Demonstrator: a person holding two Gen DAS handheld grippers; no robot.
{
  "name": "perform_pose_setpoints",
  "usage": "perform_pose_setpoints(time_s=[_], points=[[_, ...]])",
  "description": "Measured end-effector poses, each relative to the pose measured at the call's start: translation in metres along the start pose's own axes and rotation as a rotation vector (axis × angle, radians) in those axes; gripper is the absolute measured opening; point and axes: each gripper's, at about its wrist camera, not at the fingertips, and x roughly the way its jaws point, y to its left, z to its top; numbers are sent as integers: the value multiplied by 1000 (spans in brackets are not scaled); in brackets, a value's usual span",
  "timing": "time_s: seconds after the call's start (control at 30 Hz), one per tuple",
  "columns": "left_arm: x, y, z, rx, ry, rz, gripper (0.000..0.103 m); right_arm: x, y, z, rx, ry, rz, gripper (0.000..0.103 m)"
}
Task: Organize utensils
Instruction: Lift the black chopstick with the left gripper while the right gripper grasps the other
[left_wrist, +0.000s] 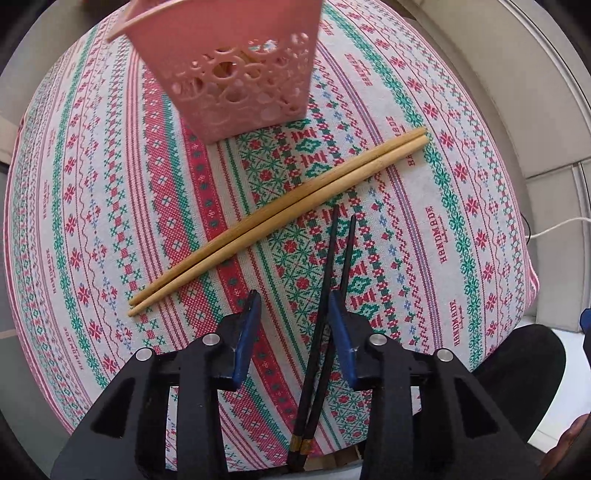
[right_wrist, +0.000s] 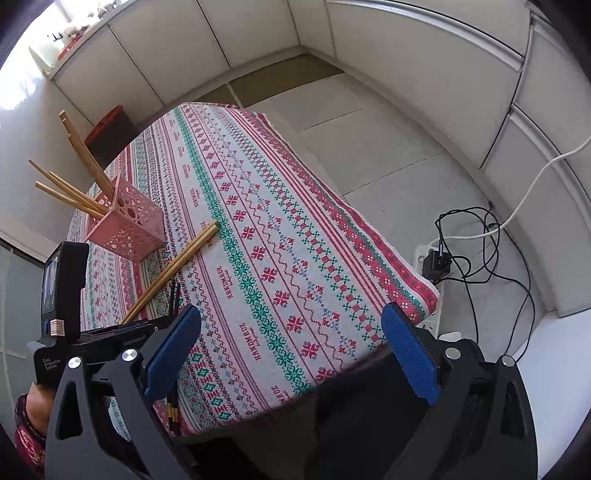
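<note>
- Left gripper (left_wrist: 295, 306) points down over the patterned tablecloth (left_wrist: 110, 206), its blue pads partly closed with a clear gap between them.
- A pair of black chopsticks (left_wrist: 325, 295) lies on the cloth inside that gap, right against the right-hand pad (left_wrist: 341, 339); the left-hand pad is well apart from them, so there is no pinch on the pair.
- Their gold-banded ends (left_wrist: 301, 445) hang over the table's near edge.
- Just beyond, a pair of bamboo chopsticks (left_wrist: 277, 221) lies flat and side by side, slanting across the cloth.
- Past those stands the pink perforated utensil holder (left_wrist: 236, 74), upright on the cloth.
- From the right wrist view, that holder (right_wrist: 127, 225) already has several bamboo chopsticks (right_wrist: 79, 155) leaning out of its top.
- Right gripper (right_wrist: 291, 347) hangs above the table's near corner, pads spread wide, nothing between them.
- On the floor beside the table: a white power strip (right_wrist: 428, 258) with tangled cables.
</note>
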Motion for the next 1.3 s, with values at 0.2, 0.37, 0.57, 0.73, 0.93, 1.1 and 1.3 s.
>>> perform_pose_setpoints(time_s=[0.2, 0.37, 0.57, 0.73, 0.93, 1.1, 1.3], points=[[7, -25, 5, 77, -38, 63, 11, 9, -3, -1, 15, 38, -6, 95], [6, -16, -3, 88, -93, 20, 4, 23, 6, -3, 6, 80, -19, 95], [-9, 9, -31, 96, -207, -53, 4, 40, 34, -4, -48, 120, -37, 95], [-38, 31, -54, 61, -312, -54, 4, 65, 72, -2, -89, 157, -51, 95], [-83, 57, -72, 22, -457, 30, 4, 111, 115, -12, -105, 256, -87, 95], [-123, 74, -91, 0, -568, 104, 4, 137, 139, -19, -82, 324, -132, 83], [-154, 88, -102, -25, -650, 131, 4, 138, 163, -18, -114, 286, -166, 31]])
